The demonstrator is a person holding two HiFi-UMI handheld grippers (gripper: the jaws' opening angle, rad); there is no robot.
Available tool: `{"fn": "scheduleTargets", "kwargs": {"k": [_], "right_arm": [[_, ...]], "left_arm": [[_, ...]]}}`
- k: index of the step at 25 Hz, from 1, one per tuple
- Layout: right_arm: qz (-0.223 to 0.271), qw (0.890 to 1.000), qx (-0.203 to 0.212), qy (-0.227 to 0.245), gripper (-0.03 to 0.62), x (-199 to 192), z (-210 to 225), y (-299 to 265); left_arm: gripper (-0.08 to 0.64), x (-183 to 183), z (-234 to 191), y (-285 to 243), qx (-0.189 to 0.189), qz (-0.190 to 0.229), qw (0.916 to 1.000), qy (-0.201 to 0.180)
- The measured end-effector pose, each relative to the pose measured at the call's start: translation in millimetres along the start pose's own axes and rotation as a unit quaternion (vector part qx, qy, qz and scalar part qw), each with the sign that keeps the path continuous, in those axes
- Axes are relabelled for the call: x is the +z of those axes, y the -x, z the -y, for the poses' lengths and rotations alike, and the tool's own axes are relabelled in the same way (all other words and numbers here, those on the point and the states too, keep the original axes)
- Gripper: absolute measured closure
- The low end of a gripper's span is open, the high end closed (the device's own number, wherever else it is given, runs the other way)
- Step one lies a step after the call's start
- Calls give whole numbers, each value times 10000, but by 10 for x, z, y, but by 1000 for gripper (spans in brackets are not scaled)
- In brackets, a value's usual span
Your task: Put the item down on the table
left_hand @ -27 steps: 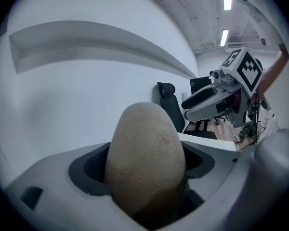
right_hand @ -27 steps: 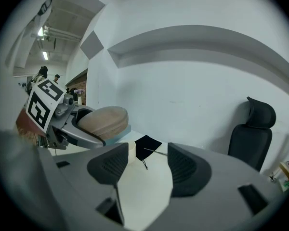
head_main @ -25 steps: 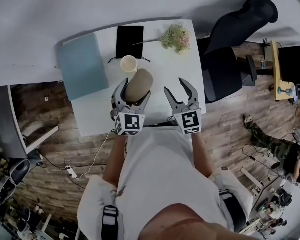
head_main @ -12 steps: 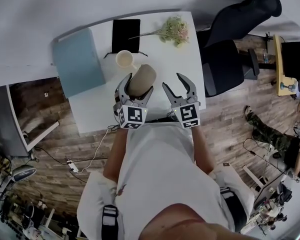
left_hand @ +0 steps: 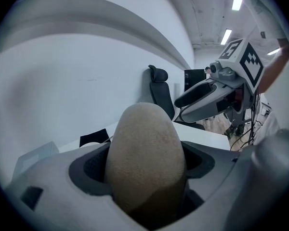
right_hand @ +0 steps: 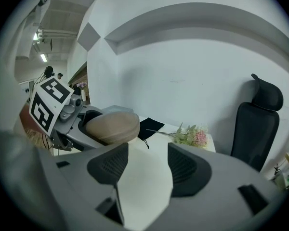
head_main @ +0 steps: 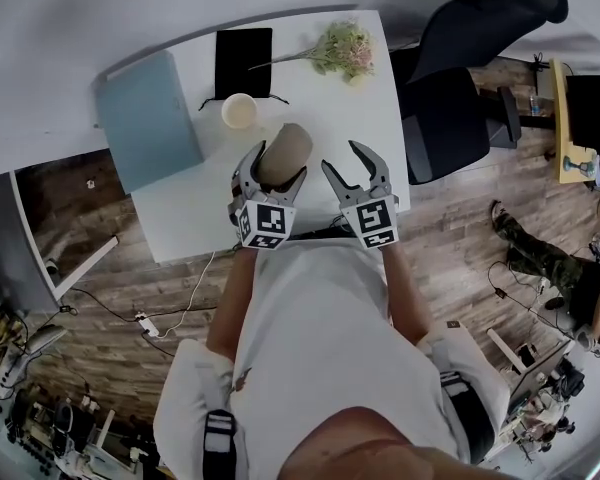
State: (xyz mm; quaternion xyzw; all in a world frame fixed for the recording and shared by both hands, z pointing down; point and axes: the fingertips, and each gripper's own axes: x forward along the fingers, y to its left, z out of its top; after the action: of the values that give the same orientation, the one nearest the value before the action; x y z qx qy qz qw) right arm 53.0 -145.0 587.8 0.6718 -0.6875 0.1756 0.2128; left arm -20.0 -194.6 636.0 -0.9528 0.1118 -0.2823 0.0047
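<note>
Left gripper [head_main: 278, 168] was clamped wide on the tan egg-shaped item [left_hand: 145, 153], held over the white table [head_main: 350, 98] near the cup [head_main: 239, 111], presumably for set-down; right gripper [head_main: 342, 163], jaws apart and empty, hovered alongside, apparently idle.

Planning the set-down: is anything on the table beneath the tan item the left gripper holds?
Nothing visible: the tan item in the left gripper is over bare table; the cup sits just beyond it.

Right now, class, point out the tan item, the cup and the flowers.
tan item [head_main: 283, 155], head view, its upper side
cup [head_main: 239, 111], head view, its open top
flowers [head_main: 345, 50], head view, the blossoms
</note>
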Motion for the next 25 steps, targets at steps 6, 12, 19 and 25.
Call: {"fn": "scheduleTargets", "kwargs": {"k": [6, 12, 19, 25], "right_arm": [[-96, 9999, -1, -70, 333, -111, 53, -8], [-217, 9997, 10, -134, 333, -263, 95, -28], [-374, 9991, 46, -190, 333, -434, 129, -75], [-508, 9984, 107, -204, 334, -579, 110, -150]], "left_arm": [[138, -83, 91, -98, -112, -136, 9998, 49], [140, -196, 165, -218, -203, -276, 9994, 65], [140, -330, 254, -356, -327, -444, 9984, 107], [140, -473, 296, -461, -391, -578, 9974, 199]]}}
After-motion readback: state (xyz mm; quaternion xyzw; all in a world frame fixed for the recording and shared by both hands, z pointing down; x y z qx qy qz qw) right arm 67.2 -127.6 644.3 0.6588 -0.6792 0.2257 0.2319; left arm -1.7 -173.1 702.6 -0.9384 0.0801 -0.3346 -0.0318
